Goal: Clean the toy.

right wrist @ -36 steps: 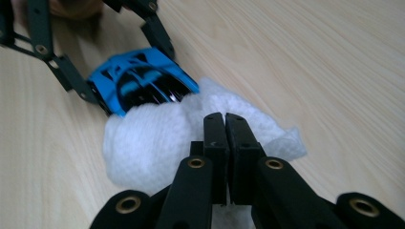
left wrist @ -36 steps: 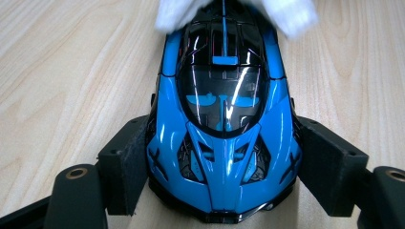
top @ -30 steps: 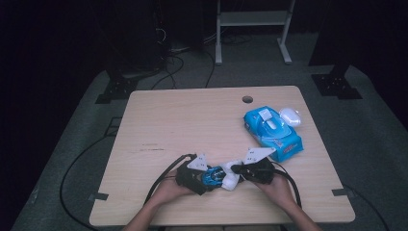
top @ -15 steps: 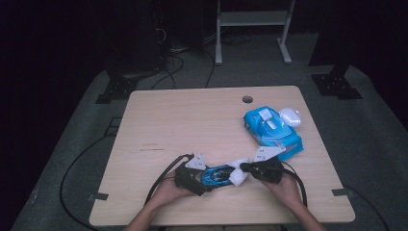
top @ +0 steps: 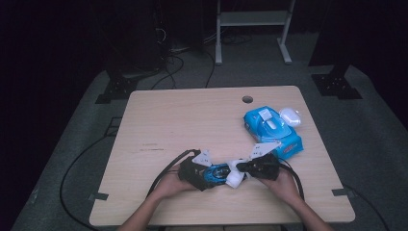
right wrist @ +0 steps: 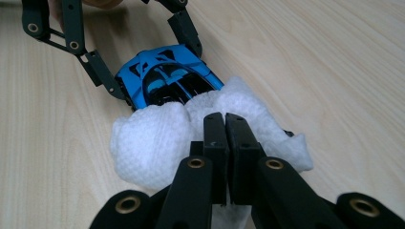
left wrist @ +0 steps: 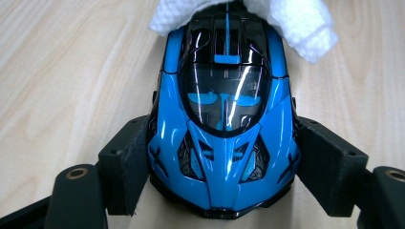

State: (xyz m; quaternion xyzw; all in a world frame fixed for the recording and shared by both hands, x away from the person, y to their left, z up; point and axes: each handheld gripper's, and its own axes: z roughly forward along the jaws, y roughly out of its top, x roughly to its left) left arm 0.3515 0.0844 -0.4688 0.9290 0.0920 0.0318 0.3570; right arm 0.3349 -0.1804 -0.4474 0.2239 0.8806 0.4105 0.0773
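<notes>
We see the blue toy car (left wrist: 223, 119) sitting between the left gripper (top: 196, 169) jaws, which press its two sides and hold it on the table (top: 192, 120). The white cloth (right wrist: 191, 129) lies against the far end of the car, touching its roof. The right gripper (right wrist: 224, 126) has its jaws closed tight, pinching the cloth, with the car just beyond their tips. In the high view the car (top: 217, 172) sits between the two grippers, near the table's near edge. Right of the car and farther back lies a blue package (top: 272, 130) near the right edge, a white object (top: 290, 116) touching its far side. Left of the car and beyond it the wood lies bare up to a small hole (top: 247, 99) near the far edge.
</notes>
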